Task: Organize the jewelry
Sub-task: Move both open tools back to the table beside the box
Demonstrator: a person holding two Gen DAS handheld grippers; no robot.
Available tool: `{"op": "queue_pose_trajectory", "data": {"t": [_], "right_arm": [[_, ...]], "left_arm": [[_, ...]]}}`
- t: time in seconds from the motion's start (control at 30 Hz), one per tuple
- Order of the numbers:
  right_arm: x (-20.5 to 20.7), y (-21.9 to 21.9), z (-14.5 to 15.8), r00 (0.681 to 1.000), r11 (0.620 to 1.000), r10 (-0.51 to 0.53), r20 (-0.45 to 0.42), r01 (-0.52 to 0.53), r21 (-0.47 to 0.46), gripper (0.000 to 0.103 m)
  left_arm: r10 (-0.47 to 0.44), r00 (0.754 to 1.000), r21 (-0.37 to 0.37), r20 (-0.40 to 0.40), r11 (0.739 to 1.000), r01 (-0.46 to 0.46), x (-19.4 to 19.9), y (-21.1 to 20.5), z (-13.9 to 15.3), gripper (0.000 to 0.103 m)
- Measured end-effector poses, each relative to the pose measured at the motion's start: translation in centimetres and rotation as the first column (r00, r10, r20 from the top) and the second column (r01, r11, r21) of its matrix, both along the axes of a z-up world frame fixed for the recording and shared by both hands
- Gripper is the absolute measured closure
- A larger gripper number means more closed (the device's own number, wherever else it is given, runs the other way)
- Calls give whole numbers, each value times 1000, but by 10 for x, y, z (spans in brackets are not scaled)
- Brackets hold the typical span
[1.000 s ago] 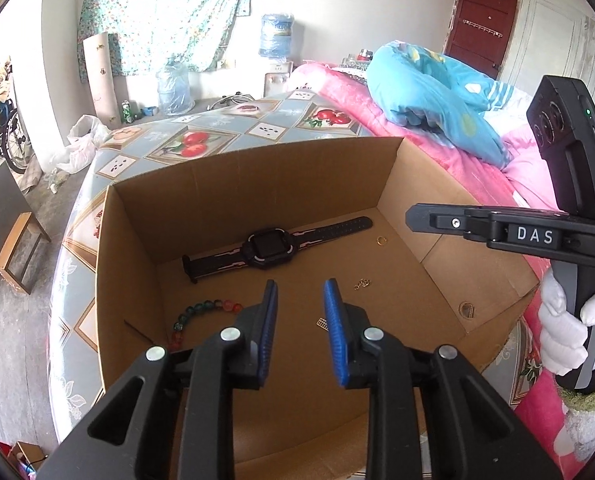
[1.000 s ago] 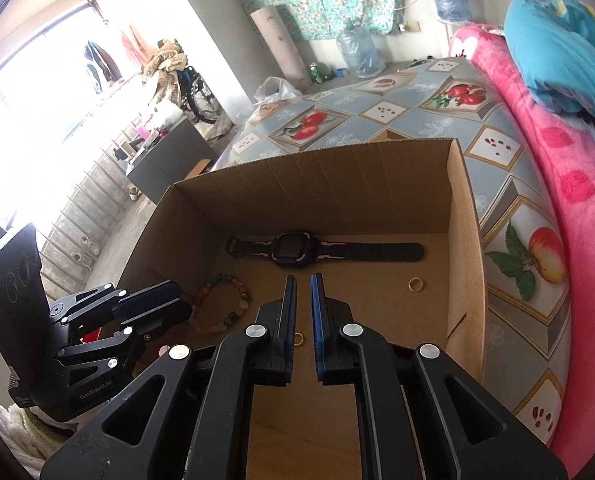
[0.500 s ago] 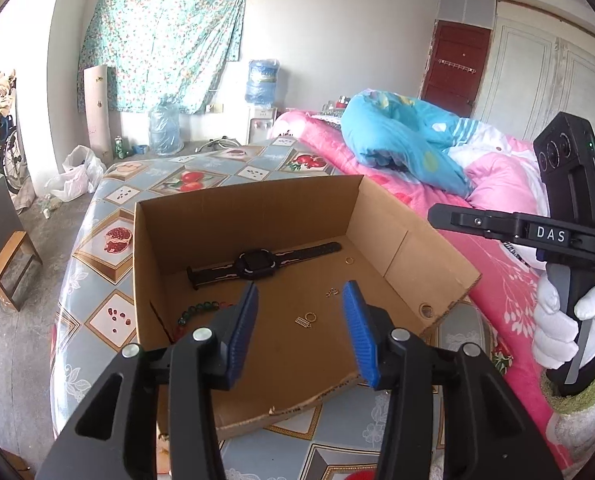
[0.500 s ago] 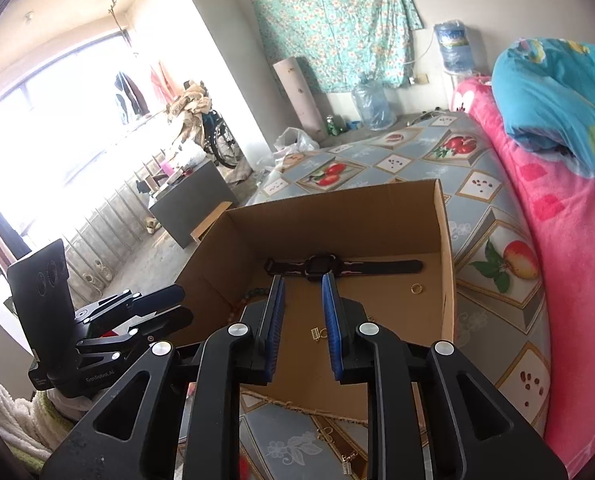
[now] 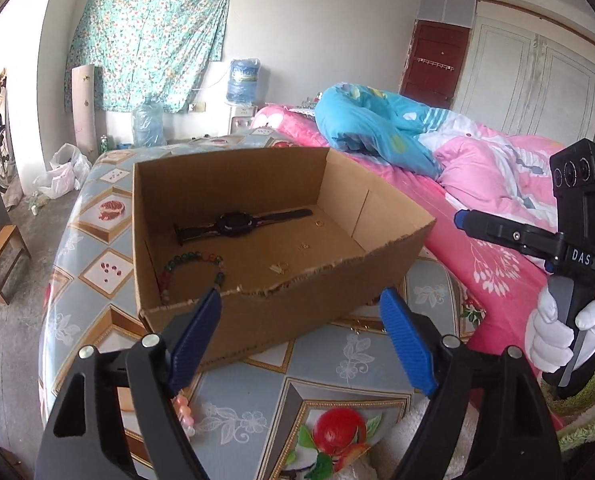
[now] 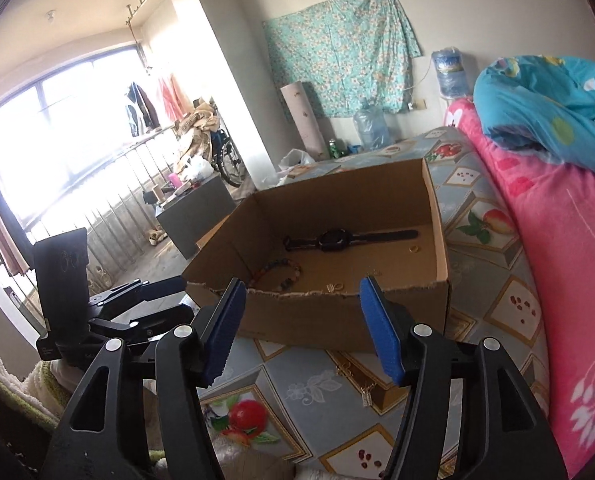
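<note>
Both tools have drawn back out of the cardboard box (image 5: 281, 308) and now sit outside its torn near wall, above the patterned surface (image 5: 337, 364). The left tool (image 5: 299, 334) and right tool (image 6: 299, 320) have just been opening; both stand spread with nothing between the pads.

Inside the box lie a black watch (image 5: 235, 222) along the far side, a bead bracelet (image 5: 191, 264) at the near left, a gold ring (image 6: 414, 248) to the right, and small earrings (image 5: 280, 267) near the front. All look light. The bracelet is limp, best pinched across its beads. The watch is best taken by its stiff case. The ring and earrings are tiny and could slip.
</note>
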State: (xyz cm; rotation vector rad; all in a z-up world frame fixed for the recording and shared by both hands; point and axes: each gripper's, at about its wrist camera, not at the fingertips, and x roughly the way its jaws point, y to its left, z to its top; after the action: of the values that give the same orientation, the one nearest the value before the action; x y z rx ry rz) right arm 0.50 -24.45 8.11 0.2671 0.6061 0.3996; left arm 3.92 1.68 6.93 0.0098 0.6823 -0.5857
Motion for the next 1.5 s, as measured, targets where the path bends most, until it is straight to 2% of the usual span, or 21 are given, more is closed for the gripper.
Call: {"op": "queue_pose_trajectory", "data": {"t": [0.17,0.23,0.4,0.47,0.73,0.93,1.17,1.5], "right_arm": [[-8,4,-34,992,999,-26,-122,23,-25,37],[-11,7,-46,985,996,-62,-162,51,-72,37],[-11,12,-74,962,974,-154,-226,109,-200,37],[-10,13,-79,956,968,-172,-239,119,-220,37],[-6,11,-90,946,959,-195,-259,129,-254,37],[-9,13,-92,939,954,-212,-270,138,-267,37],[-6,21,-99,937,913,-256,-238,154,-377,35],[-7,29,-111,934,890,-263,-242,138,-435,34]], "left_arm": [[-25,997,63,-69,998,29,-14,-15,-26,22],[-19,995,91,-99,995,28,-16,-22,-38,22],[25,991,247,-128,969,8,-14,-45,-74,21],[36,988,277,-153,961,8,-11,-50,-85,21],[62,979,323,-193,947,4,-3,-59,-105,22],[65,980,332,-188,943,1,2,-63,-107,20],[82,978,339,-191,941,-13,7,-64,-107,12],[93,975,344,-199,939,-19,11,-67,-109,7]]}}
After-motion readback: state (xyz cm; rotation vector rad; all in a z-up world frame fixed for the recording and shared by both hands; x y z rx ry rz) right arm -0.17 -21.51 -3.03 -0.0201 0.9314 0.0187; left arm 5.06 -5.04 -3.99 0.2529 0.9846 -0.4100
